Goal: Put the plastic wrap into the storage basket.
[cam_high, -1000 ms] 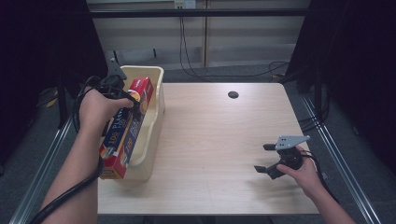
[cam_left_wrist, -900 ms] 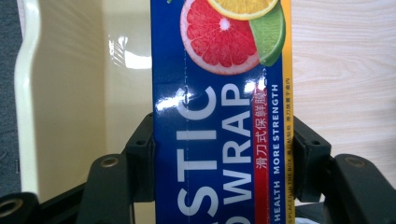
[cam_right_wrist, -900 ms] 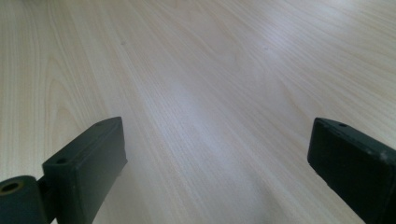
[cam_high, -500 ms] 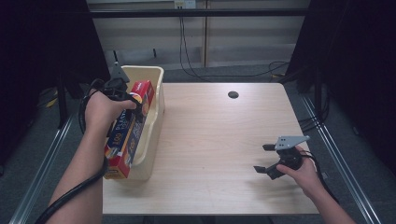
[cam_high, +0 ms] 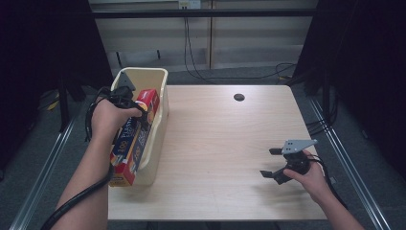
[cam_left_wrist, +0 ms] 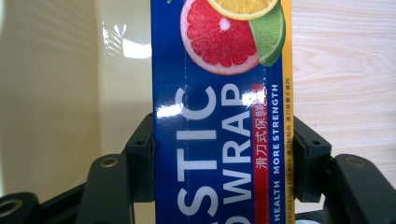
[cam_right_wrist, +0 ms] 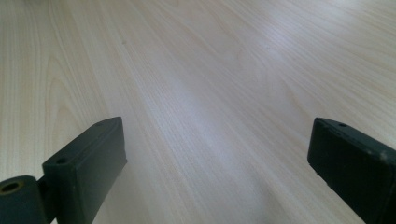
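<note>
The left claw is clenched on a long blue box of plastic wrap, its two black jaws pressing the box's opposite long sides, as the left gripper view shows with the box rising straight up between them. The box leans inside a cream plastic bin that sits at the left edge of the wooden surface; its red top end is just beyond the claw, and its lower end reaches down past the person's wrist to the bin's near corner. Well apart from it, over the bare right near part of the surface, the right claw is released, its jaws spread wide with nothing between them and only wood grain ahead
</note>
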A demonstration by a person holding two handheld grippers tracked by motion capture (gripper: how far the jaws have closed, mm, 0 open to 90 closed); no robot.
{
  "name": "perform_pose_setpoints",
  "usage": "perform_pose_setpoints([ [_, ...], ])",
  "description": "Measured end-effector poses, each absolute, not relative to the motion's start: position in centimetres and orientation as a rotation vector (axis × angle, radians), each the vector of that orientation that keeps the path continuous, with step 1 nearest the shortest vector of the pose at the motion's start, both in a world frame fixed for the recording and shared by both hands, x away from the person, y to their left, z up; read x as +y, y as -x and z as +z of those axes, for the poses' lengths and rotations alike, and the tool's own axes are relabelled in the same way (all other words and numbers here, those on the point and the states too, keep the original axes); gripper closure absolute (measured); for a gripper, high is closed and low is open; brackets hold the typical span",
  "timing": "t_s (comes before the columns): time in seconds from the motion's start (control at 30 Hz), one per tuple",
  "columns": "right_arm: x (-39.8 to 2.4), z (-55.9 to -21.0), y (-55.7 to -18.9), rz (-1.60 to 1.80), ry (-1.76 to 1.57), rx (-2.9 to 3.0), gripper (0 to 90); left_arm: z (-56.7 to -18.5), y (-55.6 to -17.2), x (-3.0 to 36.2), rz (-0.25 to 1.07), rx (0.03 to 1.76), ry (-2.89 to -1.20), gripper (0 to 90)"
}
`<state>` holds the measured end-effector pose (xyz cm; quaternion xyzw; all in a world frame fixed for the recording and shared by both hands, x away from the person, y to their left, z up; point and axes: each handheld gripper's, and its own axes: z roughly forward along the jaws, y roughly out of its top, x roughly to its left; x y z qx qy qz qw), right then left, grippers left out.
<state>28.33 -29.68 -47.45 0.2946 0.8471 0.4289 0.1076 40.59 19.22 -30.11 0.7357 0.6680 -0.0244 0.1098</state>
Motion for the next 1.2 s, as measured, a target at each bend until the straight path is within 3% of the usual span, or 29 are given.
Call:
perform_pose_setpoints([
  [1.2, -29.7, -47.6, -28.4, 1.256, -0.864, 2.497, 4.1, -32.4, -41.2, 18.9, -0.116, 1.955, -2.193, 40.0],
])
